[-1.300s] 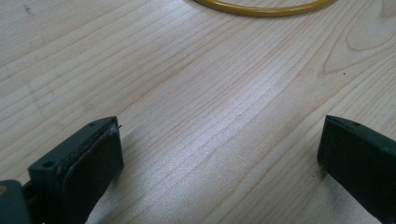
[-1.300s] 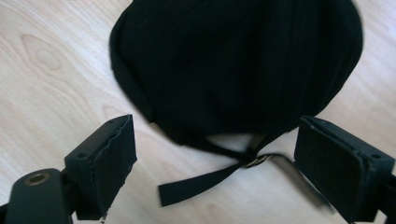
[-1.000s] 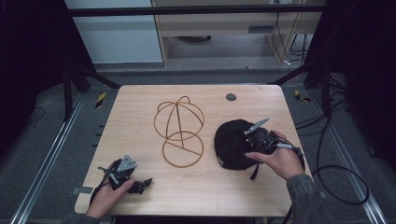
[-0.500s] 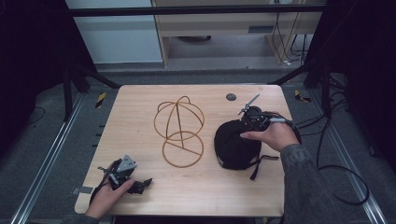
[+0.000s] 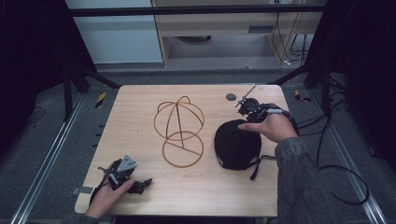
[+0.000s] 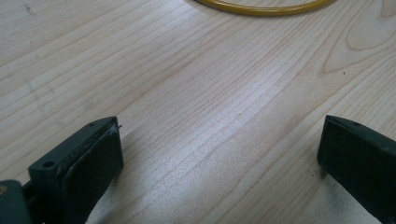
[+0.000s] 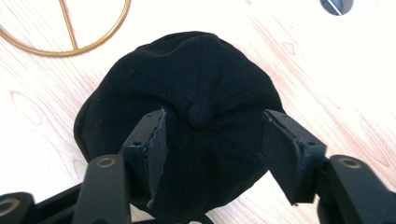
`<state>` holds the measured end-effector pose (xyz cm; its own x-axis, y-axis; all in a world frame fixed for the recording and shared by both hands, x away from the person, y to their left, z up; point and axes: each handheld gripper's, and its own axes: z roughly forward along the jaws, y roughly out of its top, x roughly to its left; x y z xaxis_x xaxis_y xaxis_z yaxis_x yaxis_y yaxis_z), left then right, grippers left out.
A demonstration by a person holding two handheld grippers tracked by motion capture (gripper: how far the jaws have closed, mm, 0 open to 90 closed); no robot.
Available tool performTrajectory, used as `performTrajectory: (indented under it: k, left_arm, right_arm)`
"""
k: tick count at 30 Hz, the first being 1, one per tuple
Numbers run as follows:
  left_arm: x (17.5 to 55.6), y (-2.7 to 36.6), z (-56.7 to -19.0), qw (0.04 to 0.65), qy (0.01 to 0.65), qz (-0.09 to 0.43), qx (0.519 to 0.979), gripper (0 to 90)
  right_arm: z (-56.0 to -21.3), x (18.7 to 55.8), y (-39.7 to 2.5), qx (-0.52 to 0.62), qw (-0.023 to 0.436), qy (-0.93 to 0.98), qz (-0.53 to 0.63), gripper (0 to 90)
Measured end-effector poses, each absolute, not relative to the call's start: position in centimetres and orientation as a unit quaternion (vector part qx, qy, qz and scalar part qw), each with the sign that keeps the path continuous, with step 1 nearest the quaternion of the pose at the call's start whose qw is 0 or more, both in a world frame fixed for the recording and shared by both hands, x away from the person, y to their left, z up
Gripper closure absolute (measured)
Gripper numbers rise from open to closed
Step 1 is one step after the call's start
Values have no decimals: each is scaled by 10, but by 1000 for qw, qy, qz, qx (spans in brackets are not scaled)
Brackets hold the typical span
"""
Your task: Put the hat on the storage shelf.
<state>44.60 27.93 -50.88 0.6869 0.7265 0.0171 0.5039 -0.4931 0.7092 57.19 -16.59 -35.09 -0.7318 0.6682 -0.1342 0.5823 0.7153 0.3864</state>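
Right hand-held gripper open over the cap

Right hand-held gripper (image 7: 212, 154) is what I am watching first: its jaws stand apart, one on each side of the button at the crown of the black cap (image 7: 187, 84), and I see nothing clamped between them. Whether the pads touch the fabric I cannot tell. In the high view my right hand (image 5: 273, 126) holds that hand-held gripper (image 5: 246, 106) at the cap's (image 5: 237, 144) far edge, with a strap trailing off the cap on my side. A small dark disc (image 5: 231, 97) lies on the table (image 5: 140, 107) just beyond the right hand-held gripper. The wire stand (image 5: 180, 130) sits just beside the cap, between my two hands.

My left hand-held gripper (image 6: 219, 154) is open too, jaws wide, bare wood between them and the stand's yellow ring (image 6: 261, 8) ahead of it. From above, it (image 5: 140, 184) rests low on the table near my edge, in my left hand (image 5: 109, 196), well apart from the cap.
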Motion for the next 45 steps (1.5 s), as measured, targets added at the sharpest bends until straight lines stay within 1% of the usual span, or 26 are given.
performTrajectory:
  k: [8, 19, 23, 30, 39, 44, 45]
  left_arm:
    - [446, 279, -509, 350, 361, 159, 850, 0]
    - [446, 279, -509, 350, 361, 159, 850, 0]
    - [446, 279, -509, 350, 361, 159, 850, 0]
    - [446, 279, -509, 350, 361, 159, 850, 0]
    - [446, 279, -509, 350, 361, 159, 850, 0]
    - [446, 279, -509, 350, 361, 159, 850, 0]
    - [446, 279, -509, 350, 362, 159, 849, 0]
  right_arm:
    - [-358, 578, -159, 340, 114, 918, 169, 445]
    - [-362, 580, -152, 336, 109, 920, 169, 454]
    - [-365, 581, -148, 331, 105, 924, 162, 510]
    - [-369, 583, -148, 336, 105, 925, 146, 490]
    - [-371, 585, -150, 336, 99, 926, 137, 490]
    - [-372, 585, -149, 333, 96, 929, 133, 528]
    - [-373, 586, -148, 331, 94, 929, 133, 562]
